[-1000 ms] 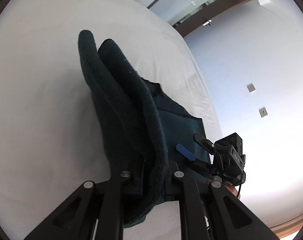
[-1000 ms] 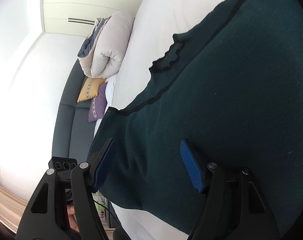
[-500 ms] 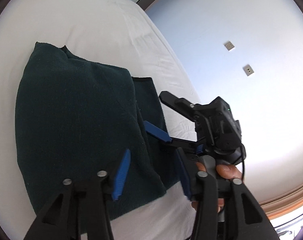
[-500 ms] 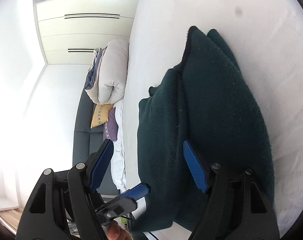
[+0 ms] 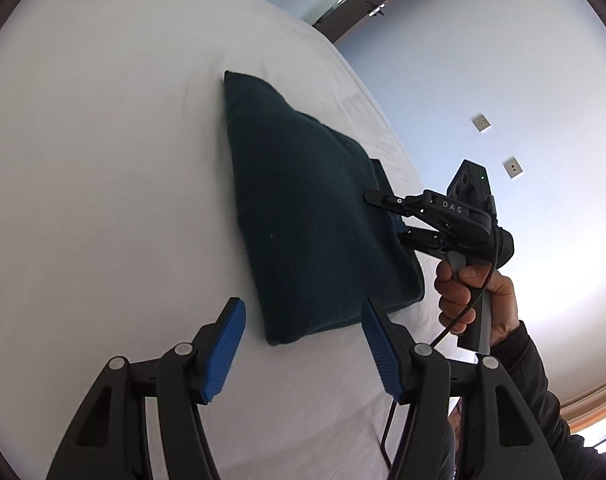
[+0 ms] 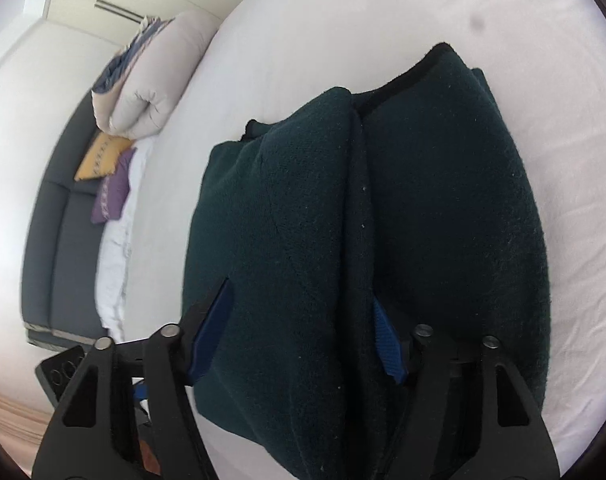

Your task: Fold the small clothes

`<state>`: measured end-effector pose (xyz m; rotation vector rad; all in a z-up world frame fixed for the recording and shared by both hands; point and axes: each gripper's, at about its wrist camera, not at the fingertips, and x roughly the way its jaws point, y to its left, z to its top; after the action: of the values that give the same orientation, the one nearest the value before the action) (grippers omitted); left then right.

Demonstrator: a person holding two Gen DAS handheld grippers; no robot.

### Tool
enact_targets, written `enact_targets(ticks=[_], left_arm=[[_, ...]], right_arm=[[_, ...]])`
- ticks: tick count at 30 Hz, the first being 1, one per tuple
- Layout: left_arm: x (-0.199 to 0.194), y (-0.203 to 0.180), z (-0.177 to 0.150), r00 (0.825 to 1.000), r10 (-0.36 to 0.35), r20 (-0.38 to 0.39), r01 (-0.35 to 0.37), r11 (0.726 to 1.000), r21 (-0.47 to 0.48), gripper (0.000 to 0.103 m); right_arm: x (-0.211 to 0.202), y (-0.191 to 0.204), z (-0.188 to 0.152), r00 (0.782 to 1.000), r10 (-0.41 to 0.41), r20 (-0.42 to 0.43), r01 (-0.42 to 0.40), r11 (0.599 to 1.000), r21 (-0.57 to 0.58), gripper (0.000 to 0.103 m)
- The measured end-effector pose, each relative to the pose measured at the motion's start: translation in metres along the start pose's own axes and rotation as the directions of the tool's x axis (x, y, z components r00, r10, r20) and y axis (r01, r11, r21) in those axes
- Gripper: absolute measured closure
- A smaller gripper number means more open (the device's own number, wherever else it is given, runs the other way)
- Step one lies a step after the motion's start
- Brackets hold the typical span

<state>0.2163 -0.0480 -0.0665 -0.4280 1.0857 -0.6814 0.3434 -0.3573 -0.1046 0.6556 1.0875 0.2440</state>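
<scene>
Folded dark green knitted garment (image 5: 303,216) now flat on white bed (image 5: 103,160), left tool (image 5: 303,340) released, apart; right tool (image 6: 299,328) astride fold, apart.

A white bed (image 5: 103,184) fills most of both views, its sheet faintly creased, with a small dark spot (image 6: 479,22) on it in the right wrist view. Beyond the bed's edge stands a dark grey sofa (image 6: 55,232) carrying two cushions — a yellow cushion (image 6: 99,152) and, just beside it, a purple cushion (image 6: 113,192). A rolled pale duvet (image 6: 155,76) rests at the sofa's far end. Two wall sockets (image 5: 481,122) sit on a pale blue wall (image 5: 483,40) — one above the other.
</scene>
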Motion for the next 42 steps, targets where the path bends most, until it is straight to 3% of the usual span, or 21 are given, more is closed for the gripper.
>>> enact_targets(ticks=[2, 8, 15, 25, 26, 28, 31, 32, 34, 35, 38, 42], left_arm=[[0.009, -0.004, -0.003, 1.0, -0.016, -0.017, 0.016, 1.0, -0.003, 0.041], [0.015, -0.017, -0.004, 0.999, -0.028, -0.026, 0.029, 0.999, 0.026, 0.041], [0.018, -0.022, 0.002, 1.0, -0.024, -0.02, 0.024, 1.0, 0.02, 0.041], [0.033, -0.032, 0.018, 1.0, 0.006, -0.015, -0.005, 0.999, 0.051, 0.041], [0.037, -0.03, 0.022, 1.0, 0.014, -0.011, -0.013, 0.999, 0.052, 0.041], [0.045, -0.03, 0.032, 0.999, 0.041, 0.005, -0.041, 0.998, 0.054, 0.039], [0.055, -0.027, 0.051, 0.996, 0.086, 0.028, -0.087, 0.995, 0.052, 0.035], [0.058, -0.027, 0.057, 0.995, 0.097, 0.038, -0.099, 0.994, 0.056, 0.034], [0.065, -0.027, 0.071, 0.992, 0.116, 0.054, -0.12, 0.991, 0.065, 0.027], [0.071, -0.027, 0.078, 0.99, 0.127, 0.057, -0.13, 0.989, 0.066, 0.023], [0.092, -0.025, 0.096, 0.989, 0.14, 0.045, -0.142, 0.989, 0.034, 0.021], [0.123, -0.019, 0.113, 0.991, 0.136, 0.006, -0.136, 0.991, 0.004, 0.021]], right_arm=[[-0.008, -0.005, -0.002, 1.0, -0.011, 0.006, 0.011, 1.0, -0.007, 0.086], [-0.046, -0.01, 0.003, 0.997, -0.033, 0.069, 0.035, 0.999, -0.026, 0.089], [-0.106, -0.062, 0.005, 0.994, -0.058, 0.095, 0.055, 0.998, 0.031, 0.089], [-0.086, -0.11, -0.003, 0.993, -0.057, 0.1, 0.048, 0.995, 0.087, 0.089], [-0.082, -0.113, -0.004, 0.992, -0.073, 0.105, 0.064, 0.995, 0.083, 0.087], [-0.076, -0.122, -0.004, 0.992, -0.036, 0.12, 0.021, 0.992, 0.123, 0.083], [-0.079, -0.123, -0.009, 0.989, -0.038, 0.14, 0.018, 0.99, 0.142, 0.057], [-0.086, -0.12, -0.012, 0.985, -0.068, 0.156, 0.047, 0.99, 0.135, 0.053], [-0.105, -0.116, -0.015, 0.971, -0.118, 0.208, 0.094, 0.988, 0.121, 0.037], [-0.114, -0.115, -0.015, 0.968, -0.099, 0.232, 0.074, 0.991, 0.113, 0.031], [-0.116, -0.114, -0.01, 0.981, 0.002, 0.195, -0.023, 0.994, 0.105, 0.03], [-0.086, -0.122, 0.0, 0.995, 0.021, 0.102, -0.035, 0.99, 0.138, 0.03]])
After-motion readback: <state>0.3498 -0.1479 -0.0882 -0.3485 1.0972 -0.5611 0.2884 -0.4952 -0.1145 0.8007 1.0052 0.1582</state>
